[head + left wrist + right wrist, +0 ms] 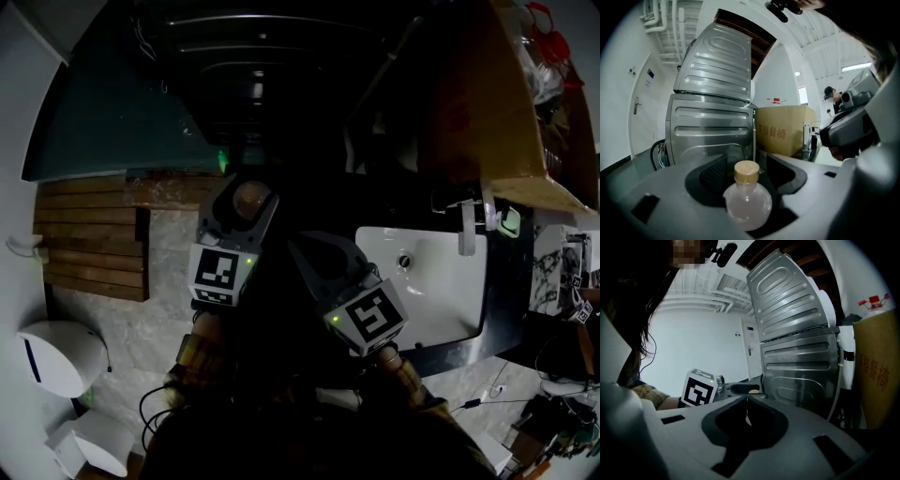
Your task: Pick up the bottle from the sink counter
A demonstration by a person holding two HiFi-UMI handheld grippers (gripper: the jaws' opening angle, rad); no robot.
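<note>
Left gripper view: bottle (748, 201) at 6 o'clock, up in air, sitting between wide-open left claw (747, 162); pads seemingly not pressing. Round smooth belly, likely light, slippery. Best hold: belly below cap (746, 171). Right claw (746, 401) closed, empty.

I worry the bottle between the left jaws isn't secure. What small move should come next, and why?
Probably close the left gripper gently on the bottle. Its jaws stand wide, with gaps on both sides of the gold cap, and the round body sits low near their base. No counter shows under it in the left gripper view, so only a firm grip seems likely to keep it from slipping.
</note>
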